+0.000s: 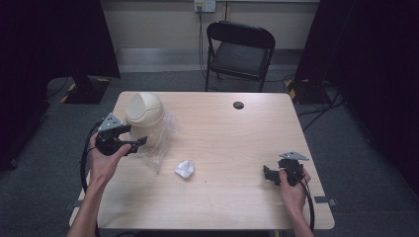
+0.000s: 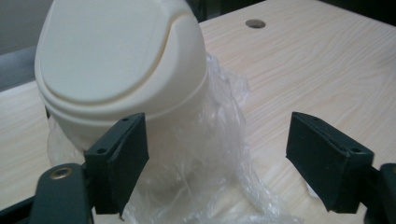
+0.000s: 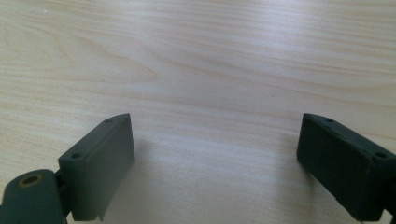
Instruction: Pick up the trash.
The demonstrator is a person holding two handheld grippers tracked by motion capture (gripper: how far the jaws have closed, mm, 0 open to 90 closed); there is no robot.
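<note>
A cream swing-lid bin (image 1: 145,118) stands at the worktop's (image 1: 237,143) far left, clear plastic liner (image 1: 160,143) spilling out beneath it. The left tongs (image 1: 133,143) hang just beside it, jaws wide, nothing between them. A crumpled white paper ball (image 1: 185,169) lies near the middle, apart from both tongs. The right tongs (image 1: 269,174) sit wide too, over bare wood. Behind the worktop stands a black folding chair (image 1: 240,49). Up close, the left gripper view shows the liner's (image 2: 210,154) crinkles under the bin (image 2: 121,60).
</note>
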